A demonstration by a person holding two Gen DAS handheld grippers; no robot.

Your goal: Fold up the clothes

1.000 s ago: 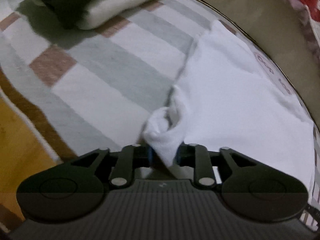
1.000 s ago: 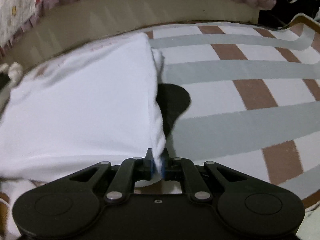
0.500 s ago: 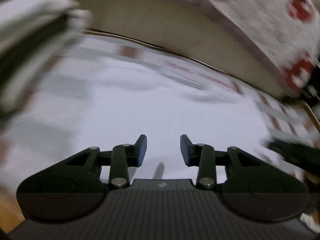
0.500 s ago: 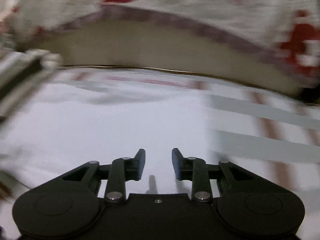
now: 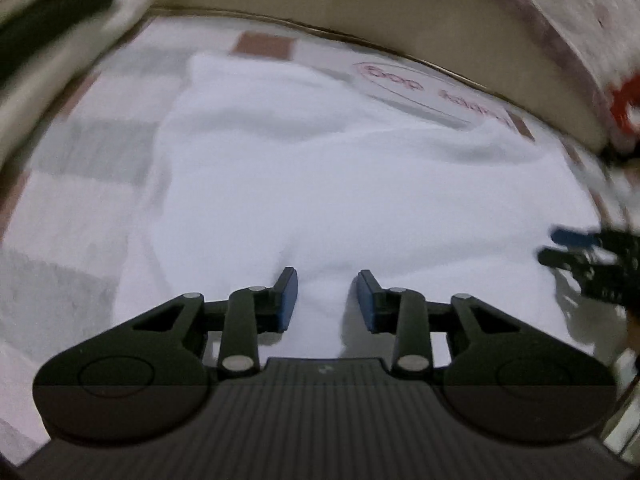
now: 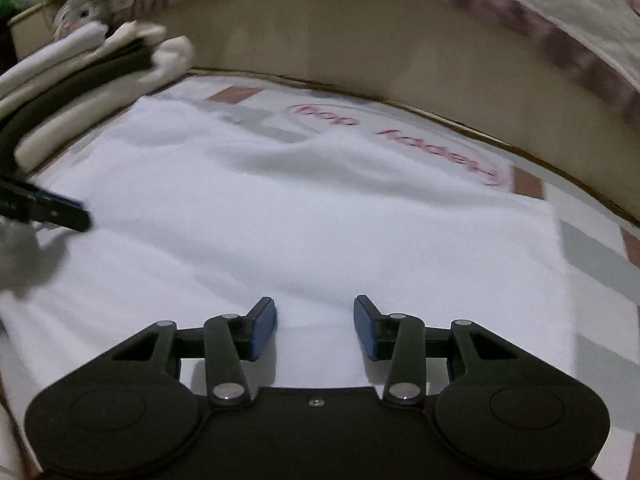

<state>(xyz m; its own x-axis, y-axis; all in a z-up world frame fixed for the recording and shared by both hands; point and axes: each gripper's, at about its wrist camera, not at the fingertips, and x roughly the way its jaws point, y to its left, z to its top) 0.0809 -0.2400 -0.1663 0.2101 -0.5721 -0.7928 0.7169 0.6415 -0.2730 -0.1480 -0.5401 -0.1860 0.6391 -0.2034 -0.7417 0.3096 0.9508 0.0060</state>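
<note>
White garment: a white cloth lying spread and nearly flat on the striped mat; shallow ripples cross its far half, and its right edge runs straight in the right wrist view. In the left wrist view it fills the middle of the picture, with a rumpled fold along its left side.
Right gripper: poised low over the near part of the garment, jaws parted, blue pads facing each other with only flat cloth showing between them; nothing grasped. The jaws have just been opening wider. Its tips also appear, blurred, at the right edge of the left wrist view.
Left gripper: likewise over the near part of the garment, jaws parted, a low ridge of cloth between the pads but not pinched. The jaws have just been closing slightly. Its tip enters the left edge of the right wrist view.
Striped mat: white ground with grey and brown bands, bearing a pink oval mark with lettering at its far edge, partly covered by the garment.
Folded stack: cream and dark cloths piled at the mat's far left corner, beside the garment.
Bed base: beige side panel behind the mat.
Bed cover: patterned cloth with a mauve frill overhanging the panel.
</note>
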